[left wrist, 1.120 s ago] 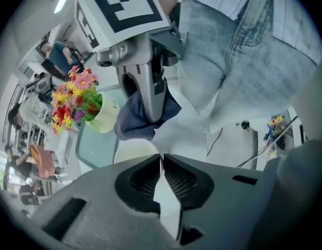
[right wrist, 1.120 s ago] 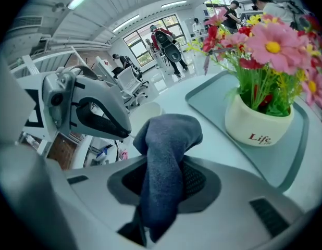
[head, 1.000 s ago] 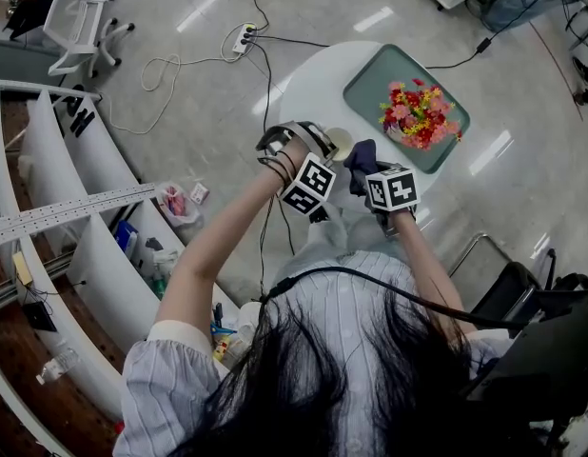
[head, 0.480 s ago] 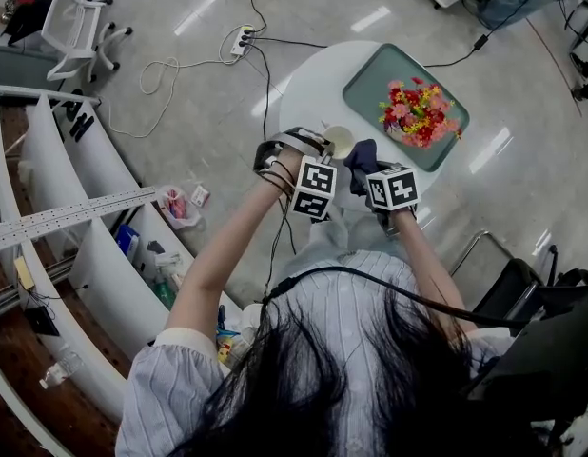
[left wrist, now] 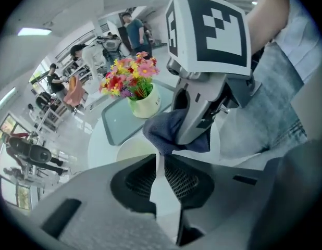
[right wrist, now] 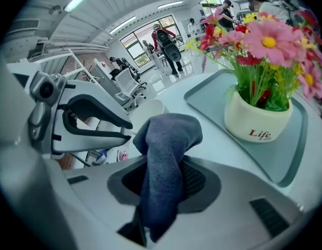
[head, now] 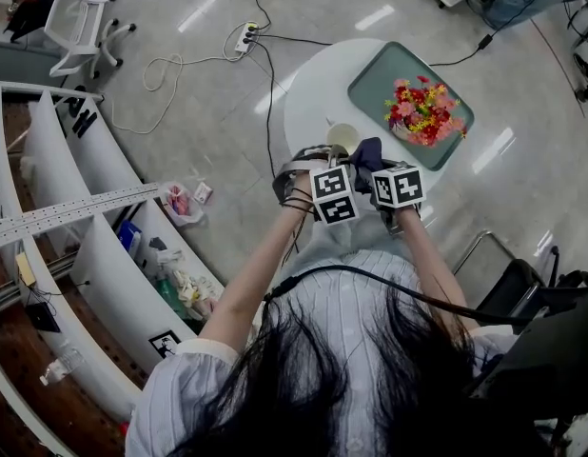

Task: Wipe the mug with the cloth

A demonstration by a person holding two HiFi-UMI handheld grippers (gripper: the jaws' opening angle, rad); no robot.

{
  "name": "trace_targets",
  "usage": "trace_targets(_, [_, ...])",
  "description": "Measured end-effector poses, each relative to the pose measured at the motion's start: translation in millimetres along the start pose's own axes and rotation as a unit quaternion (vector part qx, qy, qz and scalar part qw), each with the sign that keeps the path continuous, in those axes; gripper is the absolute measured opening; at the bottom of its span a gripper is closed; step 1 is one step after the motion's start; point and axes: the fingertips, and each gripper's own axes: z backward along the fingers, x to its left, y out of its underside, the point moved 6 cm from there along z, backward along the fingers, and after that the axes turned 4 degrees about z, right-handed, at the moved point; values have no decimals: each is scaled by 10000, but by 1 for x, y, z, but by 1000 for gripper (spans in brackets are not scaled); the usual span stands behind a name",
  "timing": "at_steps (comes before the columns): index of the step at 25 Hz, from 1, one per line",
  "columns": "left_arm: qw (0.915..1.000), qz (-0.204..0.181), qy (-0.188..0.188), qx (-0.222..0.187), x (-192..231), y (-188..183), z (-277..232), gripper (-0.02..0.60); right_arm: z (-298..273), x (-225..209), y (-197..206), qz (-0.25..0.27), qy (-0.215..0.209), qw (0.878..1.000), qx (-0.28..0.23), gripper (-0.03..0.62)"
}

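Head view | right gripper (right wrist: 162,165) pinches cloth (right wrist: 166,134) | left gripper (left wrist: 158,158) closed beside mug (head: 343,136), upper centre | advised: brace mug, press cloth firmly

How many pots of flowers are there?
1. The flower pot stands on the green tray, which lies on the round white table. No other pot shows in any view.

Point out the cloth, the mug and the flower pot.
cloth (right wrist: 169,155), right gripper view, draped middle fold
mug (head: 343,136), head view, inside of its mouth
flower pot (right wrist: 257,120), right gripper view, cream front wall
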Motion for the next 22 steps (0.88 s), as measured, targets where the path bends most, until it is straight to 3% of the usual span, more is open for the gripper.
trace_targets(4, [9988, 481, -132, 1, 1, -1, -6, 35, -2, 1, 1, -63, -56, 10000, -4, 124])
trace_targets(8, [9980, 596, -203, 104, 1, 1, -12, 35, -1, -1, 2, -58, -26, 10000, -12, 124])
trace_targets(17, [9983, 423, -276, 286, 4, 0, -19, 34, 3, -9, 0, -232, -1, 9997, -109, 124])
trace_targets(22, [9994, 49, -187, 290, 4, -2, -20, 34, 3, -9, -1, -256, -7, 9996, -142, 124])
